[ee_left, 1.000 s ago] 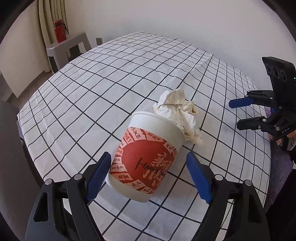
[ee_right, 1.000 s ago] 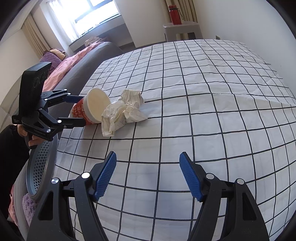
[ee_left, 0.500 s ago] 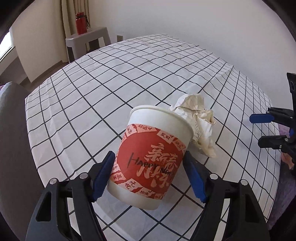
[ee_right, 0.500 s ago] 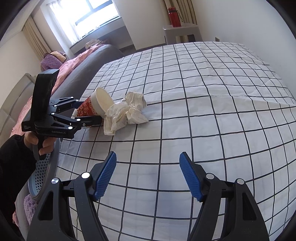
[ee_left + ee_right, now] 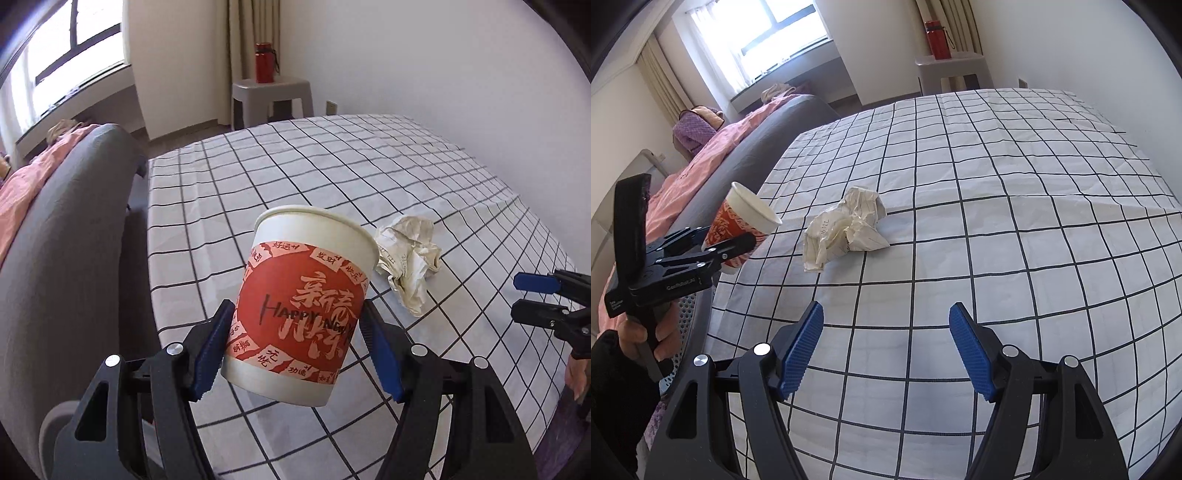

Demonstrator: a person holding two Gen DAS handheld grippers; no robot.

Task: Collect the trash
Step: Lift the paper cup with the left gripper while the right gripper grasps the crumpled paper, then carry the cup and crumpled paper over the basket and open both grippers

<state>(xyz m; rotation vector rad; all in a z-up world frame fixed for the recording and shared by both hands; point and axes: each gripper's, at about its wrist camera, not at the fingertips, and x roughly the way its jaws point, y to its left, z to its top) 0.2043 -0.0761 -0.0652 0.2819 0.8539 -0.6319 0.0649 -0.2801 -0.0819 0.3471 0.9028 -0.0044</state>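
Note:
My left gripper (image 5: 297, 347) is shut on a red and white paper cup (image 5: 301, 299) and holds it upright above the left edge of the checked table (image 5: 332, 177). The cup also shows in the right wrist view (image 5: 740, 225), clamped in the left gripper (image 5: 720, 243). A crumpled paper ball (image 5: 408, 258) lies on the cloth just right of the cup; it also shows in the right wrist view (image 5: 846, 232). My right gripper (image 5: 886, 347) is open and empty, over the cloth in front of the paper ball; it shows at the right edge of the left wrist view (image 5: 532, 295).
A grey sofa back (image 5: 62, 240) with a pink blanket (image 5: 701, 166) runs along the table's left side. A grey perforated bin rim (image 5: 689, 321) sits below the left gripper. A grey stool (image 5: 951, 70) with a red bottle (image 5: 937, 35) stands beyond the table.
My left gripper closed on the cup, lifted it off the cloth, stood it upright and carried it left, away from the paper ball. My right gripper stayed nearly still.

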